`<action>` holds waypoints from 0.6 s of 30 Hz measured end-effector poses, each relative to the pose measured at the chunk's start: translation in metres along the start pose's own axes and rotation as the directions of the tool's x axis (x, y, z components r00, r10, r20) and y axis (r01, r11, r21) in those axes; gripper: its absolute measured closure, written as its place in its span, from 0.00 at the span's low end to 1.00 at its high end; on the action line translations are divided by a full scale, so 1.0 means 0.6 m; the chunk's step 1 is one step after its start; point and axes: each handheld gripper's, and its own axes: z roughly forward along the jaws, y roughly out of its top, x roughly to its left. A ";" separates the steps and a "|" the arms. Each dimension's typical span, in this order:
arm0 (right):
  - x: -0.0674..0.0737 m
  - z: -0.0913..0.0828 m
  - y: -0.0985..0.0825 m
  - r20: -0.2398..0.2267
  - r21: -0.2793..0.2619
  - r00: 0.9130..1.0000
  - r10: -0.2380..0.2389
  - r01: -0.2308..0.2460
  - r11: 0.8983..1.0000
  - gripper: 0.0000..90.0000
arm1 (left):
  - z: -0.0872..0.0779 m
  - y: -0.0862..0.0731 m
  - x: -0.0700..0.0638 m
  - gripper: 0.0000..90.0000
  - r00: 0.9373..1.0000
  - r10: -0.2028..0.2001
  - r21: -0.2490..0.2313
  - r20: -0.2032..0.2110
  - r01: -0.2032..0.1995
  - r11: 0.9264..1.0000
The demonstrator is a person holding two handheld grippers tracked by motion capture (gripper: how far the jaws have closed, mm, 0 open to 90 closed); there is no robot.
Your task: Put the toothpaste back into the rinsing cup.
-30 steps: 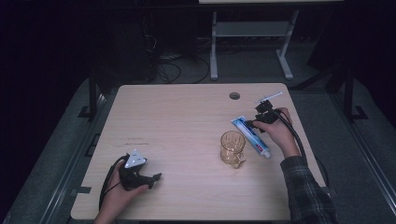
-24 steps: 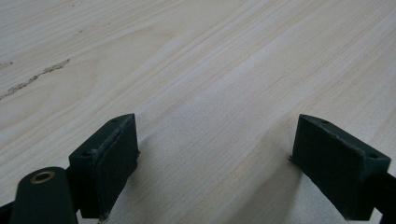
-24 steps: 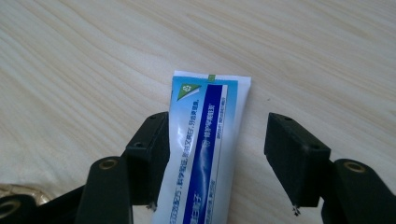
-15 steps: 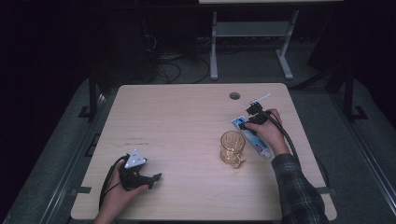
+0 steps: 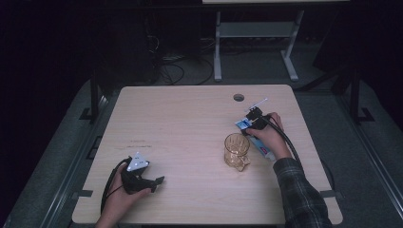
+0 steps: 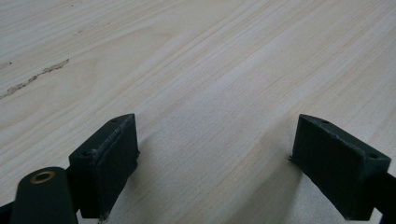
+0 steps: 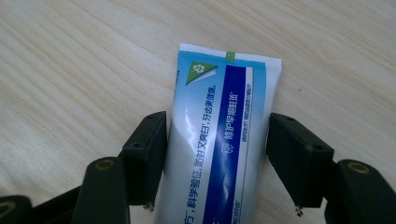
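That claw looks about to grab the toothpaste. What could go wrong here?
The right claw straddles the toothpaste tube near its flat crimped end; squeezing there, the soft tube may slip or buckle. The glass mug stands close beside the tube, so lifting or swinging it could knock the mug over.

The place looks like a lab or recording room — dim, with a pale wood tabletop (image 5: pixel 190 123) bearing a cable hole (image 5: pixel 238 97), loose cables (image 5: pixel 176 71) on the grey floor behind it, and a white metal stand (image 5: pixel 254 33) at the back.
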 end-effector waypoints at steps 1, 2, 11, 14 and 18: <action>0.000 0.000 0.000 0.002 0.001 1.000 -0.001 0.001 1.000 0.43 | 0.000 0.000 0.000 0.15 1.000 0.001 0.002 0.001 -0.001 1.000; 0.001 0.000 0.000 0.003 0.002 1.000 -0.001 0.001 1.000 0.43 | 0.000 0.000 0.000 0.15 1.000 0.001 0.002 0.001 -0.001 1.000; -0.004 0.000 -0.003 -0.041 0.000 0.998 0.041 -0.041 0.999 0.48 | 0.000 0.000 0.000 0.15 1.000 0.000 0.000 0.000 0.000 1.000; -0.003 -0.001 -0.003 -0.037 -0.001 0.998 0.046 -0.046 0.999 0.53 | 0.000 0.000 0.000 0.15 1.000 0.001 0.002 0.001 -0.001 1.000; 0.001 -0.002 -0.002 -0.025 0.001 0.999 0.044 -0.044 0.999 0.58 | 0.000 0.000 0.000 0.15 1.000 0.002 0.002 0.002 -0.002 1.000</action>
